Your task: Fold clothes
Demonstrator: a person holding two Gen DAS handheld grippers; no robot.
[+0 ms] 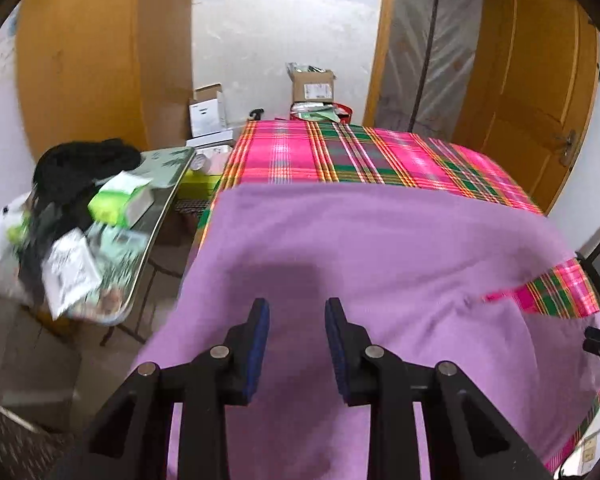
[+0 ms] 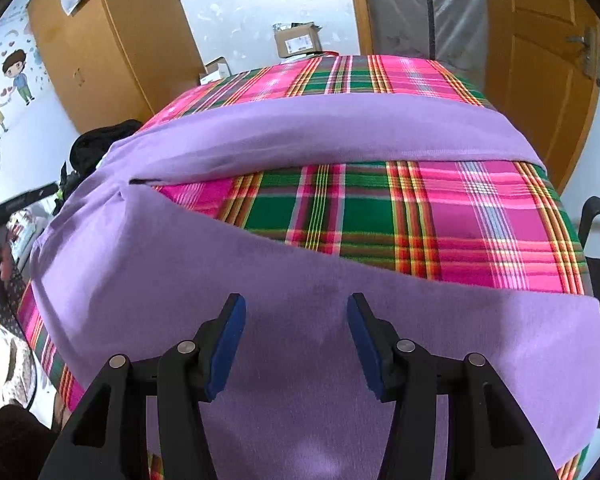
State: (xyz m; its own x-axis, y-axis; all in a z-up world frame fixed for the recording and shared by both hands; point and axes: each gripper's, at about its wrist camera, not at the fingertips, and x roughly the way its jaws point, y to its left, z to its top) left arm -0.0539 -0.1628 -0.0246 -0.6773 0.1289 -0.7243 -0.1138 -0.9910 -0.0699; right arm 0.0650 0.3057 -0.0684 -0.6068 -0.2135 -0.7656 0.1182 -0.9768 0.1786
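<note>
Open gripper [image 2: 296,312] above purple garment [image 2: 260,264]

Black angular linkage arms on left gripper [image 1: 297,304] and right gripper [image 2: 296,300], round silver pivot pins at each joint, dark blue pads [image 2: 228,344] lining fingertips; pad texture possibly ribbed, too blurred.

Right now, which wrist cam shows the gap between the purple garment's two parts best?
Right wrist: the purple garment shows as a far band and a near panel, the plaid cloth bare between them. Left wrist shows one purple expanse and only a plaid sliver at right.
</note>
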